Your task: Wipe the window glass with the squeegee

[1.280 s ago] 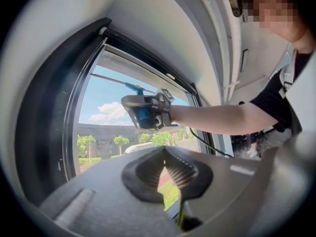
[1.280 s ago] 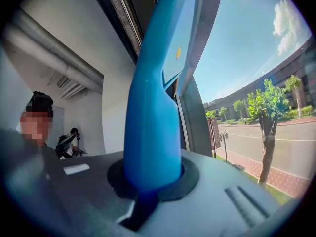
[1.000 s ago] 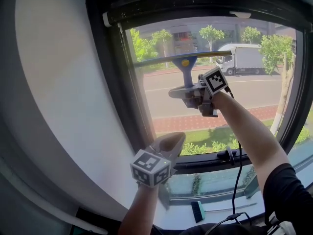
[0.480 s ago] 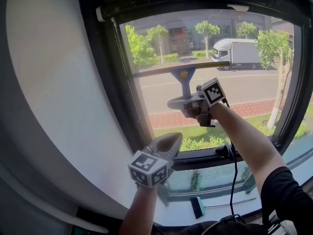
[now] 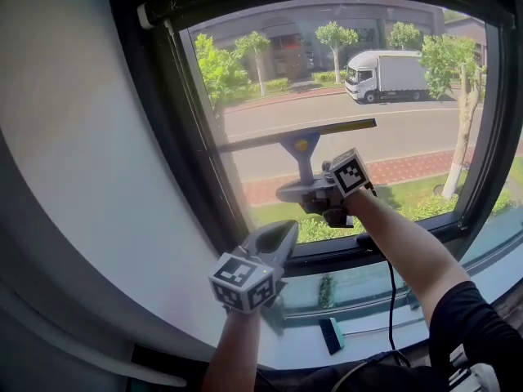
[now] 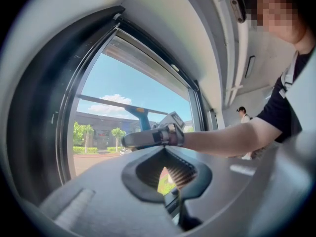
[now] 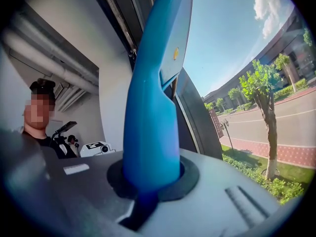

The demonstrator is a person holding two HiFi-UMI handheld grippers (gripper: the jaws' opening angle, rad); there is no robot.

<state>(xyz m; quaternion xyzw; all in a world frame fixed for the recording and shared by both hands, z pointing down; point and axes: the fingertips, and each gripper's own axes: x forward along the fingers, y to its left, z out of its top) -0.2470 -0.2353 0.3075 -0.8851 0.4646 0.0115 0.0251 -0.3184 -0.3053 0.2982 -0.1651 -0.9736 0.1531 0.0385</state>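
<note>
Head view, steeply down: the left gripper point(image 5: 288, 229) hangs lowest and nearest, just under the window's bottom rail. Its jaws are pressed together at the tips with nothing between them, as the left gripper view point(image 6: 165, 148) confirms. On the sill point(image 5: 368, 296) below lies a small teal-headed tool point(image 5: 331, 335), and a black cable point(image 5: 391, 300) runs down under the person's right forearm.

Higher up, the right gripper point(image 5: 296, 191) pinches the blue handle of the squeegee point(image 5: 299, 147). In the right gripper view point(image 7: 150, 174) the handle fills the gap between the jaws, which are clamped on it. The squeegee's long blade lies against the window glass point(image 5: 409, 137) about halfway up the pane. It is slightly tilted, with its right end higher, and spans from the dark frame point(image 5: 176, 137) on the left to roughly mid-pane.

Beyond the glass are a strip of grass and hedge, a brick path and a road. A white truck point(image 5: 384, 76) stands at the road's far side, with a row of trees point(image 5: 335, 35) and a building behind it.
</note>
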